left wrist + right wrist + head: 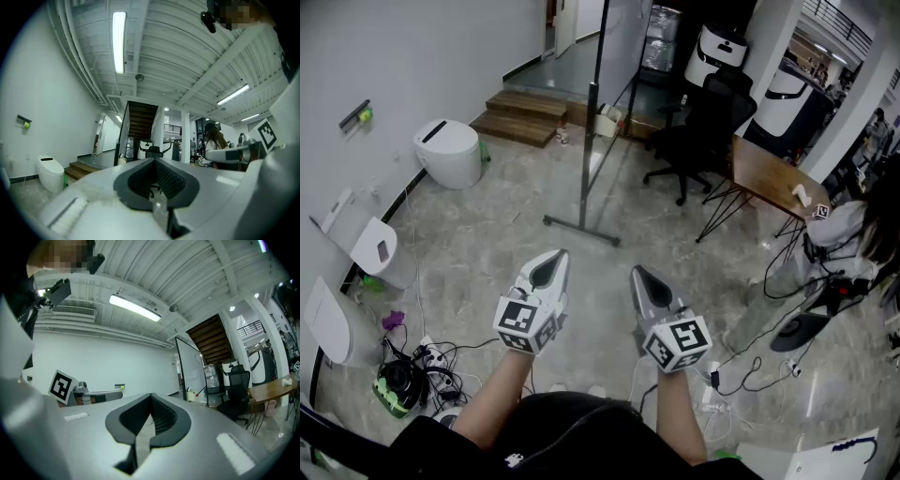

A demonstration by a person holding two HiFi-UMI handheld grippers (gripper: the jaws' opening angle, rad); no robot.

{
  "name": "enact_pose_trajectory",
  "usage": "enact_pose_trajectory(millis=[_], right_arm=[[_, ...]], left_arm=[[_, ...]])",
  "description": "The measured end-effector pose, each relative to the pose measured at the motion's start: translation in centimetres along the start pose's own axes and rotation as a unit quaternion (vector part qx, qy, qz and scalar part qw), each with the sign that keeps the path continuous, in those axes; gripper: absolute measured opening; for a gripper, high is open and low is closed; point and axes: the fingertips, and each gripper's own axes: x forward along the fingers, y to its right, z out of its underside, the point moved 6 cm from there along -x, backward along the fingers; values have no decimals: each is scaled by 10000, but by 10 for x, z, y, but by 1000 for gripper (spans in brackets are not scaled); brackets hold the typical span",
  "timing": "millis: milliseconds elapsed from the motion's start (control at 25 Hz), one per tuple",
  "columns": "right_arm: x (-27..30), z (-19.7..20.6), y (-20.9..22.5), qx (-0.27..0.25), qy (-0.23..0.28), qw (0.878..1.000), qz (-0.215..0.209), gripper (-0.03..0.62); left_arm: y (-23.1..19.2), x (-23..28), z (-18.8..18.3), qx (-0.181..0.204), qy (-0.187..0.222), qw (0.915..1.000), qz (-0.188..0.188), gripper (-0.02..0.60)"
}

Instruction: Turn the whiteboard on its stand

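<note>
Marble floor: one whiteboard, two grippers (closed).

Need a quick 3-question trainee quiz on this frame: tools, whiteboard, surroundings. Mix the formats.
1. True or false: the left tool is clamped on the whiteboard.
2. In the head view, what stands to the right of the whiteboard? A) black office chair B) ladder C) bicycle
3. Fill in: the jaws of the right tool are ___, with nothing between them.

Key: 1 false, since it is held well short of the board and grips nothing; 2 A; 3 shut.
</note>
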Motion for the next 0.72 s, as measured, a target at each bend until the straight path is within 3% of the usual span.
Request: enact_pose_trajectory(millis=[720], right_arm=[[-16,-1,16,49,43,9999,-137,8]], left_arm=[[17,13,7,-28,68,9999,118,3]])
